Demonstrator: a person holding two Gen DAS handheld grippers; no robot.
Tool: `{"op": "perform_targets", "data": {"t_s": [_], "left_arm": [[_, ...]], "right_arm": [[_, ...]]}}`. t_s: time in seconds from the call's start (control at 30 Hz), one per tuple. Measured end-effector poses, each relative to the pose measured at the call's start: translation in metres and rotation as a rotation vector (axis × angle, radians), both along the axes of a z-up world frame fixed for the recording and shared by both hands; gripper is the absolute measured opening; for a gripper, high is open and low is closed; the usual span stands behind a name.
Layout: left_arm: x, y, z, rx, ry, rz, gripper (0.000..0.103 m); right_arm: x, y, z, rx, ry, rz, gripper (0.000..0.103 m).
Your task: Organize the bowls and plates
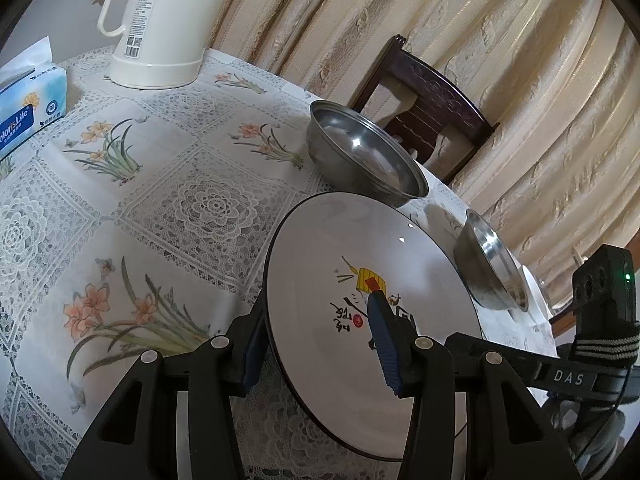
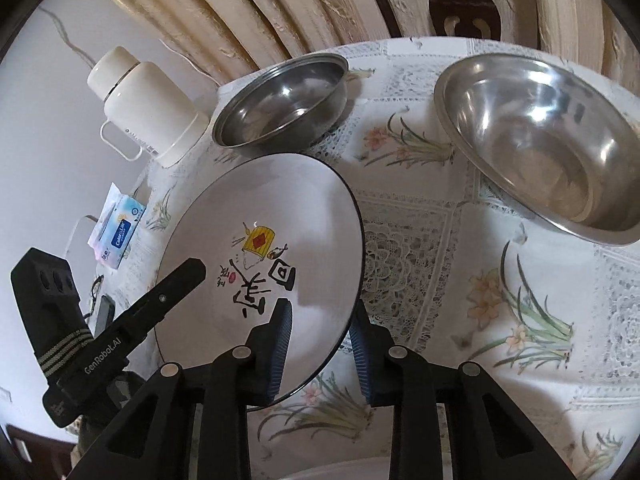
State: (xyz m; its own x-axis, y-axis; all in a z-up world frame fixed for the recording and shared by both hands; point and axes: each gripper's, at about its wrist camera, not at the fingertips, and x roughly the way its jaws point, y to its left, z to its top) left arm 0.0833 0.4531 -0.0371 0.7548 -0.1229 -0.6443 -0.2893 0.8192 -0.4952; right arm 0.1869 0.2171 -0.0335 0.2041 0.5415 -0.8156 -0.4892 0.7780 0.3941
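Left wrist view: the left gripper (image 1: 316, 344), black with ribbed blue pads, is closed on the rim of a round white ceramic plate with a thin dark edge and a painted yellow and black design (image 1: 372, 280). One pad lies on the glossy face, the other behind the rim. The plate is tilted, raised off a round table under a white lace-patterned cloth printed with orange flowers (image 1: 160, 200). Beyond the plate stands a shiny stainless steel bowl (image 1: 360, 156); a second steel bowl (image 1: 488, 272) sits to the right. A cream plastic kettle (image 1: 156, 24) and a soft blue tissue pack (image 1: 28, 112) stand at the far left. A dark carved wooden chair (image 1: 432, 100) backs onto cream pleated curtains (image 1: 500, 60)

Right wrist view: the right gripper (image 2: 320, 344) is clamped on the same plate's opposite rim, one blue pad on top, one beneath. The other gripper's black body enters lower left. Both steel bowls rest upright on the cloth behind the plate
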Motion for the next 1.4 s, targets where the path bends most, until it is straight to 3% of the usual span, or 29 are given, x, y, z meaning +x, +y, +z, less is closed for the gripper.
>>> {"op": "perform_targets", "data": {"t_s": [0.3,0.7,1.4], "left_arm": [[-0.003,-0.006,0.006,0.045,-0.02,-0.001,0.049],[-0.016,-0.012,0.017,0.031,-0.036,-0.014,0.048],[-0.051,-0.089,0.048,0.048,-0.068,-0.173,0.048]], "right_arm": [[-0.013,-0.002,0.016,-0.008,-0.118,0.022,0.031],[-0.037,-0.021,0.032,0.02,-0.172,0.016,0.031],[-0.1,-0.112,0.05,0.098,-0.173,-0.102,0.031]]}}
